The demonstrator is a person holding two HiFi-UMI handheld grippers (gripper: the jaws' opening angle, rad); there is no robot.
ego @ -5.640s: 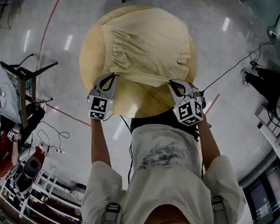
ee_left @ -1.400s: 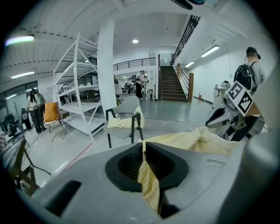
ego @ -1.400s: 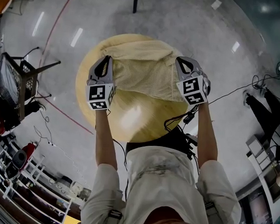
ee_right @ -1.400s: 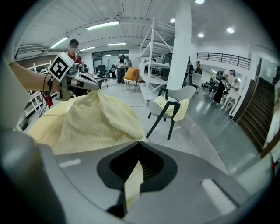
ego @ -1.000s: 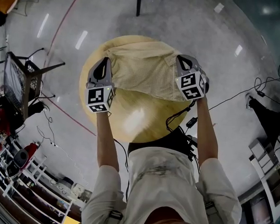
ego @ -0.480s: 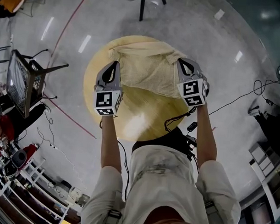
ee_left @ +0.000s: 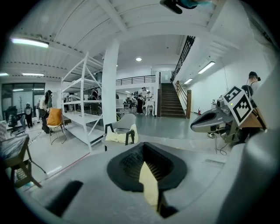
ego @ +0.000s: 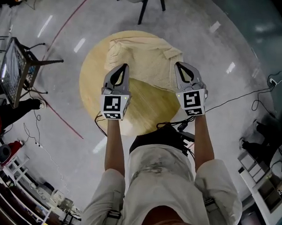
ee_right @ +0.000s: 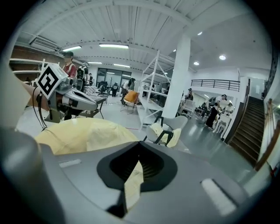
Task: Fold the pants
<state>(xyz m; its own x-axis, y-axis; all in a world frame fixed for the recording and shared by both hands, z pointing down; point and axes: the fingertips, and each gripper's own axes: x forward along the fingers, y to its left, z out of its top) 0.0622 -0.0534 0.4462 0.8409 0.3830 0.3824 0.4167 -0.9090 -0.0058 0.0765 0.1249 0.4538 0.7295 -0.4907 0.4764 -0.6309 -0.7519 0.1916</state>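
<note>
Big open hall with a shiny grey floor [ego: 217, 52], and in the middle of the head view sits a round wooden table [ego: 92, 80] with the pale yellow pants [ego: 143, 59] on it. From up there the left claw [ego: 123, 67] and the right claw [ego: 179, 65] sit side by side. The near edge of the pants runs between their tips, and the rest of the fabric lies bunched on the table beyond them. Under the claws it's just bare tabletop. The grip itself is hard to read from above, and that's where the gripper views help. The left gripper view shows its jaws pressed together on a thin strip of the yellow cloth, and the right gripper view shows the same, jaws pinching a fold of it. Only the right gripper view catches the heap of pants, off to that claw's left, with the left claw past it. The left gripper view just has the right claw out to its right. Both also show stuff beyond the claws that the head camera misses: white shelving [ee_left: 83, 105], a staircase [ee_left: 169, 99], a white pillar [ee_right: 178, 78] and a chair [ee_right: 168, 127] with yellow cloth draped on it.
</note>
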